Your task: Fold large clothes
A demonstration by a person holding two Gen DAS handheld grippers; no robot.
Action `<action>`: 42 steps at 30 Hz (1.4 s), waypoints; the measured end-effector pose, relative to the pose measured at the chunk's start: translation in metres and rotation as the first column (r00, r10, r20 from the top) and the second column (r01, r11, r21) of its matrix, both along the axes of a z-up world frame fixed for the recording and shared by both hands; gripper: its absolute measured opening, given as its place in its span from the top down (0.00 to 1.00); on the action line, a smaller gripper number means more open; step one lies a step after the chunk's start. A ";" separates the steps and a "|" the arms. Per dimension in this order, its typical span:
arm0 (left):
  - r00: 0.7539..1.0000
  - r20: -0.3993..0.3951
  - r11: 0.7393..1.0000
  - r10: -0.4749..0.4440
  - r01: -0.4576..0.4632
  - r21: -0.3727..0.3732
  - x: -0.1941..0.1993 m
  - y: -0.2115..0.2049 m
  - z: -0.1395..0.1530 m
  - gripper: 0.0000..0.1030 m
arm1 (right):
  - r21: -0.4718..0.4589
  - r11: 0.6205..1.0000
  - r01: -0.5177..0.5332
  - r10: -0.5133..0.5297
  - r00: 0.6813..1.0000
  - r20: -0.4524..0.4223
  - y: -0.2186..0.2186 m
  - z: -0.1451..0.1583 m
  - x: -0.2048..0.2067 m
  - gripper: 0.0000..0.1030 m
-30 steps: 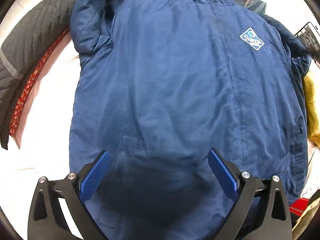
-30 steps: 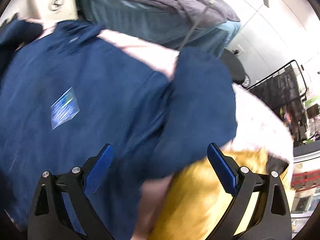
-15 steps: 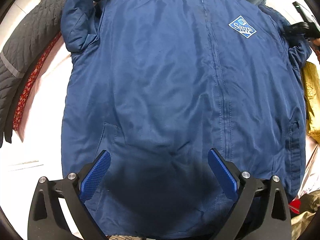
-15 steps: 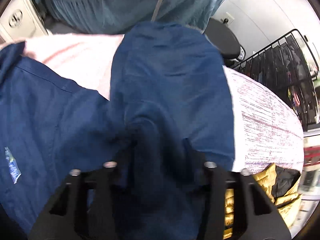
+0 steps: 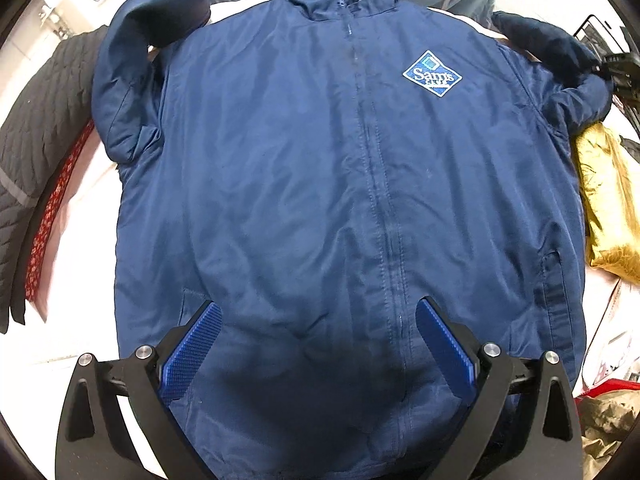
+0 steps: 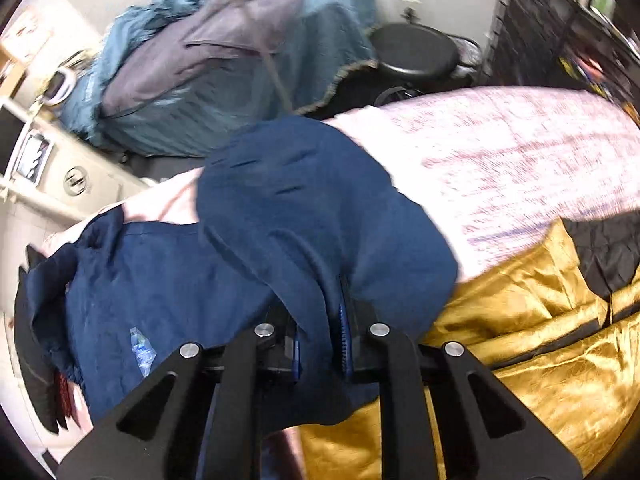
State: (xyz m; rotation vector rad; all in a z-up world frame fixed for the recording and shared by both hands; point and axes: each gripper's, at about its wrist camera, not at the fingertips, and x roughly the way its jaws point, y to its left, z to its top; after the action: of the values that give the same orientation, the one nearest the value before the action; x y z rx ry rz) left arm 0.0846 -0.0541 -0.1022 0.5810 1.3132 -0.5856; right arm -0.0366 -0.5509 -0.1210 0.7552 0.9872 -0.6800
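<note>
1. Your blue jacket (image 5: 304, 184) lies face up, zipped, spread flat on the pink surface (image 6: 520, 140).
2. Your right claw (image 6: 320, 344) pinches the sleeve (image 6: 320, 216); your left claw (image 5: 318, 344) hovers spread above the hem.
3. Next, carry the sleeve inward across the chest.

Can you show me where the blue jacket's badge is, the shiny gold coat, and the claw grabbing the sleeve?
badge (image 5: 432, 73), left wrist view, middle of the patch.
gold coat (image 6: 532, 320), right wrist view, its shiny fabric.
right gripper (image 6: 320, 340), right wrist view, between its fingertips, shut on the sleeve (image 6: 320, 208).
</note>
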 end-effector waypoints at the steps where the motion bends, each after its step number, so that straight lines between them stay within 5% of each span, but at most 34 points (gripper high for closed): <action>1: 1.000 0.001 1.000 -0.003 0.003 -0.007 0.002 -0.001 0.001 0.07 | -0.014 1.000 -0.023 0.023 1.000 0.011 0.009 0.008 0.009 0.85; 7: 0.996 0.079 0.997 -0.047 0.051 -0.054 0.019 0.000 0.016 0.07 | -0.100 0.966 -0.236 0.249 0.959 0.136 0.092 0.063 0.085 0.86; 13: 0.970 0.241 0.995 -0.025 0.049 -0.092 0.053 0.023 0.048 0.07 | -0.155 0.856 -0.494 0.517 0.804 0.292 0.207 0.080 0.139 0.86; 17: 0.974 0.225 0.995 0.014 0.009 -0.101 0.077 0.042 0.041 0.07 | -0.132 0.811 -0.570 0.580 0.813 0.050 0.263 0.013 0.151 0.82; 20: 0.987 0.163 0.998 0.012 -0.001 -0.067 0.091 0.049 0.021 0.07 | -0.094 0.750 -0.654 0.630 0.751 -0.199 0.299 -0.050 0.155 0.79; 24: 0.994 0.105 0.998 -0.001 0.008 -0.069 0.102 0.050 0.008 0.07 | -0.154 0.688 -0.709 0.624 0.687 -0.373 0.334 -0.088 0.143 0.22; 28: 0.997 0.073 0.993 -0.025 0.033 -0.110 0.117 0.043 0.009 0.07 | -0.228 0.644 -0.731 0.601 0.667 -0.441 0.353 -0.085 0.134 0.20; 30: 0.996 0.077 0.991 -0.042 0.051 -0.125 0.125 0.034 0.011 0.07 | -0.214 0.666 -0.714 0.595 0.682 -0.426 0.354 -0.075 0.130 0.20; 34: 0.994 0.087 0.988 -0.058 0.070 -0.139 0.141 0.017 0.011 0.07 | -0.209 0.752 -0.625 0.553 0.771 -0.318 0.342 -0.046 0.112 0.19; 42: 1.000 0.023 0.981 -0.006 0.011 -0.196 0.170 -0.002 0.002 0.07 | -0.251 0.927 -0.280 0.239 0.954 -0.183 0.272 -0.005 0.054 0.18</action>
State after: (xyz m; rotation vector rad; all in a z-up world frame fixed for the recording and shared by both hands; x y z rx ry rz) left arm 0.2550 -0.0565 -0.1005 0.4299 1.2163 -0.7049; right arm 0.0177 -0.2787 -0.1262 0.3240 1.0801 -0.6298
